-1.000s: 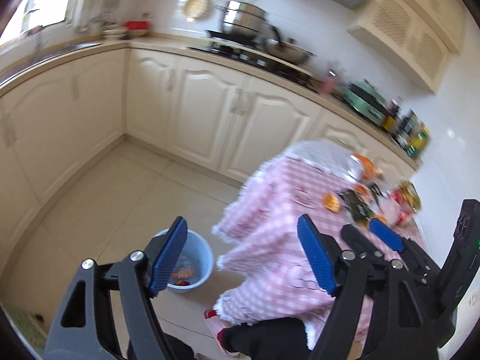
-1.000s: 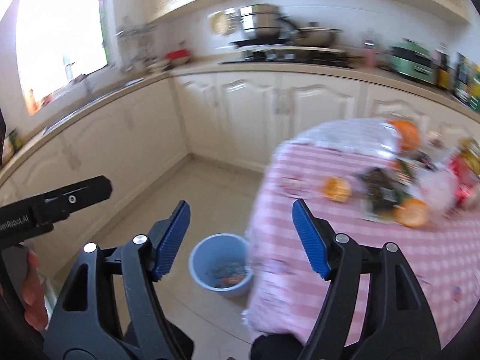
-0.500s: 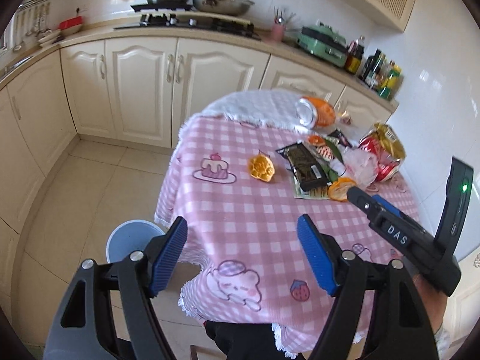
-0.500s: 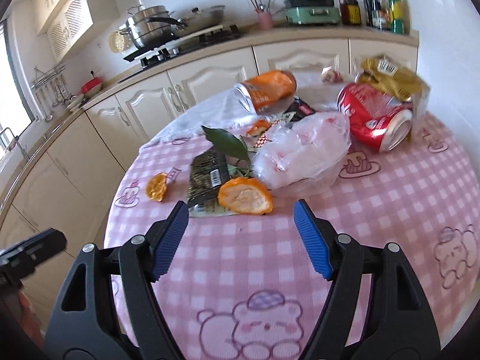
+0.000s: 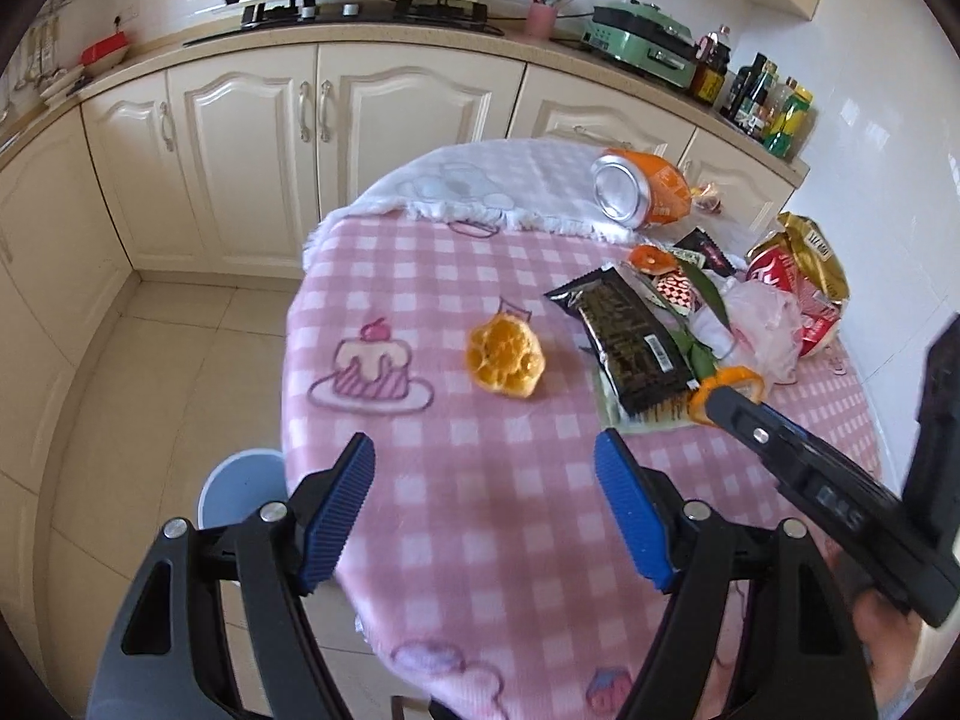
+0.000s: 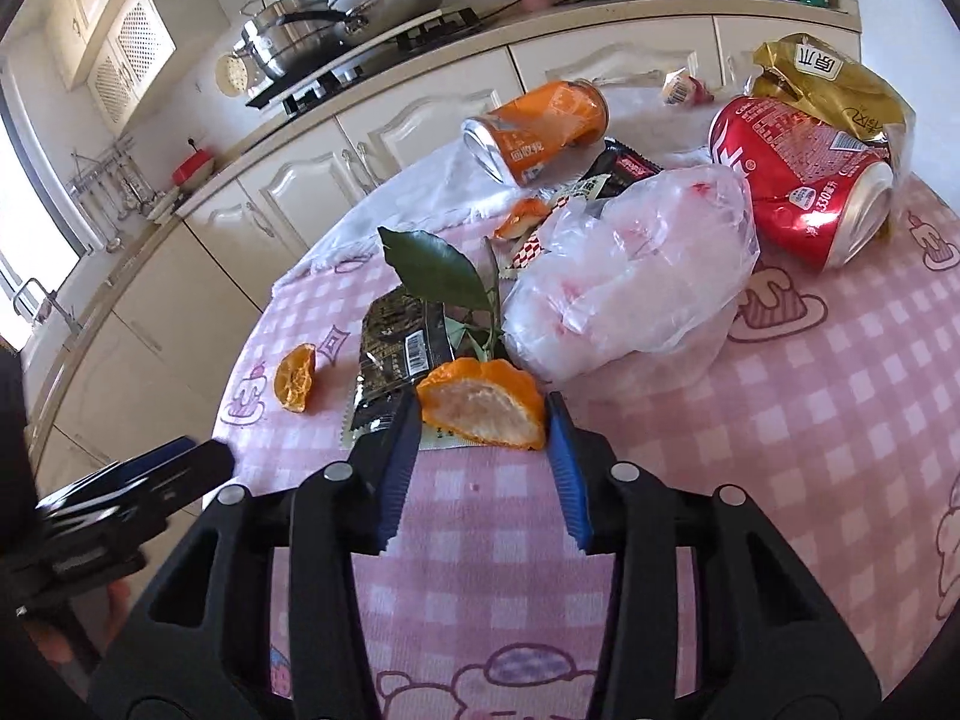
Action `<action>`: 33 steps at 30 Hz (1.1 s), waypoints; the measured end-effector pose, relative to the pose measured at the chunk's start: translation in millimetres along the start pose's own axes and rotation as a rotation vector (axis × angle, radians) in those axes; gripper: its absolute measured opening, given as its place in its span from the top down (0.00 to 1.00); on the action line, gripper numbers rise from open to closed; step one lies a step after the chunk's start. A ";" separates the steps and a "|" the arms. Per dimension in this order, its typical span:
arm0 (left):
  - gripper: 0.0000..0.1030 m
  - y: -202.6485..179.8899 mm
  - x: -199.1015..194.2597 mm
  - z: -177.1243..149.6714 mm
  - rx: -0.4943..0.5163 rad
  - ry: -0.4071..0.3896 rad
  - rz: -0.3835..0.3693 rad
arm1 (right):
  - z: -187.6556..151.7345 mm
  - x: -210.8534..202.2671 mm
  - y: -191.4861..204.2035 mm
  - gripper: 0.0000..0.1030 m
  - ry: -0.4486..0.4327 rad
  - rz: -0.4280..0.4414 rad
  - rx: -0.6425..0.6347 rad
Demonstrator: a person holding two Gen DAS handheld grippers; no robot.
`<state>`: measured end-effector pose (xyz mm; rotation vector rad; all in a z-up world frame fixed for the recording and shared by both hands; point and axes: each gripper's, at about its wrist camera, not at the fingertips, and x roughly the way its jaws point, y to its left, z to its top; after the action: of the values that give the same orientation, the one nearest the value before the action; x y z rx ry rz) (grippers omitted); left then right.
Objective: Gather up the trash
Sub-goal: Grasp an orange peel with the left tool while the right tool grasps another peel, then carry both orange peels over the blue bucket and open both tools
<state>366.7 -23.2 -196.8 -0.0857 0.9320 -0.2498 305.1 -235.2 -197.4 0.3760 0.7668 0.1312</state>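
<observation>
On the pink checked tablecloth (image 6: 780, 420) my right gripper (image 6: 480, 420) is closing on an orange peel half (image 6: 480, 405); both blue pads touch its ends. Its tip also shows in the left wrist view, right gripper (image 5: 738, 414), at that peel (image 5: 735, 381). My left gripper (image 5: 486, 456) hovers open and empty over the near table edge, short of a second peel piece (image 5: 504, 360). A black snack wrapper (image 6: 402, 348), a leaf sprig (image 6: 438, 264), a clear plastic bag (image 6: 630, 276), a red can (image 6: 798, 180), an orange can (image 6: 540, 126) and a gold bag (image 6: 828, 84) lie behind.
A blue bin (image 5: 240, 486) stands on the tiled floor left of the table, partly hidden by its edge. Cream cabinets (image 5: 336, 138) and a counter with a stove, pots and bottles run behind. A hand (image 5: 888, 648) holds the right gripper.
Both grippers swung from the floor and bin over to the table. The right gripper went down to the peel half and its jaws narrowed onto it. The left jaws stayed wide.
</observation>
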 end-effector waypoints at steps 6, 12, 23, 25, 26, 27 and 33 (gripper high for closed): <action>0.28 -14.0 31.0 20.0 0.044 0.006 0.036 | -0.3 -1.9 -2.0 0.64 -0.005 0.022 0.010; 0.43 -18.3 51.3 28.2 0.063 0.011 0.114 | -0.4 -2.8 0.5 0.65 -0.004 0.022 0.001; 0.73 -6.3 25.6 16.1 0.049 0.005 0.034 | -4.2 -25.8 20.1 0.93 -0.136 -0.048 -0.086; 0.73 -5.3 18.2 12.4 0.038 -0.001 0.009 | -5.1 -27.9 24.6 0.93 -0.133 -0.066 -0.101; 0.73 -3.3 11.5 10.1 0.030 -0.006 -0.010 | -5.9 -28.2 25.6 0.93 -0.132 -0.064 -0.104; 0.73 -2.0 7.2 8.7 0.029 -0.009 -0.017 | -6.8 -25.9 27.4 0.93 -0.113 -0.067 -0.111; 0.73 4.3 -21.6 -1.6 0.015 -0.044 -0.051 | -10.4 -43.5 37.0 0.93 -0.170 -0.057 -0.110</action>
<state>353.9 -13.6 -181.6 -0.1009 0.8843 -0.3015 267.5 -209.0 -161.9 0.2570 0.5993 0.0857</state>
